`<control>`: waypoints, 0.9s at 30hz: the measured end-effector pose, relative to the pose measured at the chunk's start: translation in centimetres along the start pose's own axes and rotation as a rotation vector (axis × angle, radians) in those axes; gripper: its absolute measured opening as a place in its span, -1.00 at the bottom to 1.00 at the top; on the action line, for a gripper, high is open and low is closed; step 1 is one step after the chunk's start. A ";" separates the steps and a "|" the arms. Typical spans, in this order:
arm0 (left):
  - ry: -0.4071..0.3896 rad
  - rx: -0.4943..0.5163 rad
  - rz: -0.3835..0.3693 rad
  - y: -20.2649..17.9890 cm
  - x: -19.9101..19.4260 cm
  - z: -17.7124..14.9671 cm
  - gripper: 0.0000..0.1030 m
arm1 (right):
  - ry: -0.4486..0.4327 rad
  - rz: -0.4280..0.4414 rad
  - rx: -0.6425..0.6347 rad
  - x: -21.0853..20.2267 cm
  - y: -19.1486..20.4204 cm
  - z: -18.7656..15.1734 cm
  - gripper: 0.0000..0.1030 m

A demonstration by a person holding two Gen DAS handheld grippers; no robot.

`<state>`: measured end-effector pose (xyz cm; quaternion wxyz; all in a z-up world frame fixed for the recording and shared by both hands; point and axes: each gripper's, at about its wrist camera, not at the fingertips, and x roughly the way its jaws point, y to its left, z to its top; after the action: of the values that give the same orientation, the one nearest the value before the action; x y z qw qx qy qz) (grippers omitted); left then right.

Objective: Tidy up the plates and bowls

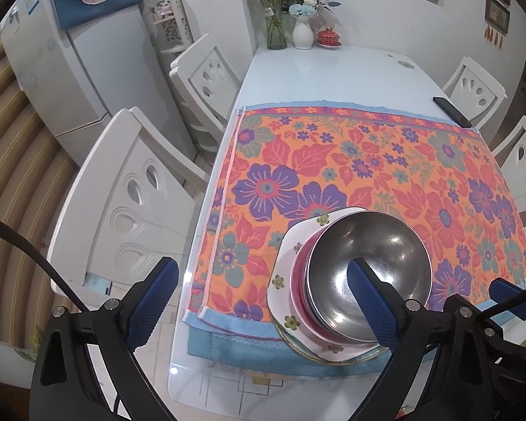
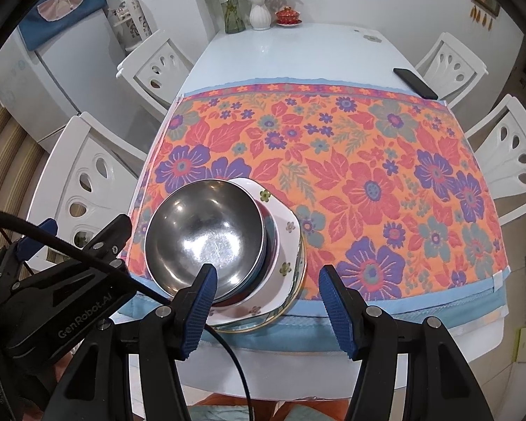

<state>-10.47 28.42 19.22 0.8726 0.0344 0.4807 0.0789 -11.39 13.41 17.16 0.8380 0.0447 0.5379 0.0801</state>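
A shiny metal bowl [image 2: 205, 235] sits on top of a stack. Under it are more bowls, one with a pink rim [image 1: 298, 277]. Under those is a white plate with little flowers [image 2: 284, 224], and more plates [image 2: 263, 328] peek out below it. The stack stands on a bright flowery cloth [image 2: 368, 175] near the front edge of the white table [image 2: 280, 49], toward the left side of the cloth.

The left gripper [image 1: 259, 301] has its two blue fingers wide apart and holds nothing. One finger [image 1: 366, 301] shows in front of the metal bowl; I cannot tell if it touches it. The other finger [image 1: 154, 301] hangs out past the table's left edge, over the floor.

The right gripper [image 2: 268, 298] is also apart and holds nothing. Its left finger [image 2: 200, 310] is in front of the near side of the stack. Its right finger [image 2: 338, 312] is over the cloth beside the plates.

Most of the cloth is bare, so there is lots of room to the right of the stack and behind it. A black phone [image 2: 415, 82] lies at the far right corner of the cloth. At the far end stand a glass vase with green stems [image 2: 234, 14], a white vase with flowers [image 2: 260, 14] and a small red cup with a lid [image 2: 288, 15]. White chairs [image 1: 129, 203] crowd both long sides of the table. A fridge [image 1: 70, 80] stands off to the left.
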 end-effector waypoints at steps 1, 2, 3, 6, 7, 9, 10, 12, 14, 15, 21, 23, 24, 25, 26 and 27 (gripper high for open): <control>0.001 0.000 -0.001 0.0 0.0 0.0 0.88 | 0.000 0.002 0.001 0.0 0.0 0.0 0.13; 0.001 0.000 -0.002 0.0 0.0 0.0 0.88 | 0.001 0.002 -0.001 0.0 0.0 0.0 0.13; 0.001 0.000 -0.002 -0.1 0.0 0.0 0.88 | 0.000 0.002 -0.002 -0.1 0.1 -0.1 0.13; 0.003 0.001 -0.002 -0.1 0.0 -0.1 0.88 | 0.004 0.003 -0.001 0.0 0.1 0.0 0.13; 0.004 0.002 -0.002 -0.1 0.0 -0.1 0.88 | 0.007 0.004 0.000 0.0 0.0 0.0 0.13; 0.003 0.002 -0.002 -0.1 0.0 -0.2 0.88 | 0.012 0.011 0.005 0.0 0.0 -0.1 0.13; 0.003 0.002 -0.004 -0.1 -0.1 -0.2 0.88 | 0.012 0.011 0.007 0.0 0.0 -0.1 0.13; 0.002 0.003 -0.006 -0.1 -0.1 -0.2 0.88 | 0.007 0.005 0.002 -0.1 -0.1 -0.1 0.13; 0.003 0.003 -0.006 -0.1 -0.1 -0.2 0.88 | 0.001 -0.001 -0.001 -0.1 0.1 -0.3 0.13; 0.004 0.004 -0.005 -0.1 -0.1 -0.2 0.88 | -0.003 -0.006 -0.004 -0.2 0.1 -0.3 0.13; 0.007 0.002 -0.011 -0.2 -0.1 -0.3 0.88 | -0.004 -0.010 -0.005 -0.3 0.2 -0.4 0.13; 0.008 0.004 -0.013 -0.2 -0.1 -0.4 0.88 | -0.013 -0.024 -0.014 -0.4 0.3 -0.4 0.13; 0.008 0.004 -0.013 -0.2 -0.1 -0.4 0.88 | -0.019 -0.033 -0.019 -0.5 0.4 -0.5 0.13; 0.008 0.006 -0.012 -0.2 -0.1 -0.4 0.88 | -0.026 -0.042 -0.025 -0.6 0.5 -0.5 0.13; 0.009 0.006 -0.013 -0.2 0.0 -0.4 0.88 | -0.030 -0.046 -0.028 -0.7 0.6 -0.5 0.13; 0.010 0.005 -0.014 -0.1 0.0 -0.4 0.88 | -0.033 -0.048 -0.030 -0.8 0.7 -0.5 0.13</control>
<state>-10.78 28.28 19.04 0.8708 0.0329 0.4853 0.0719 -12.24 13.98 17.75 0.8491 0.0204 0.5235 0.0672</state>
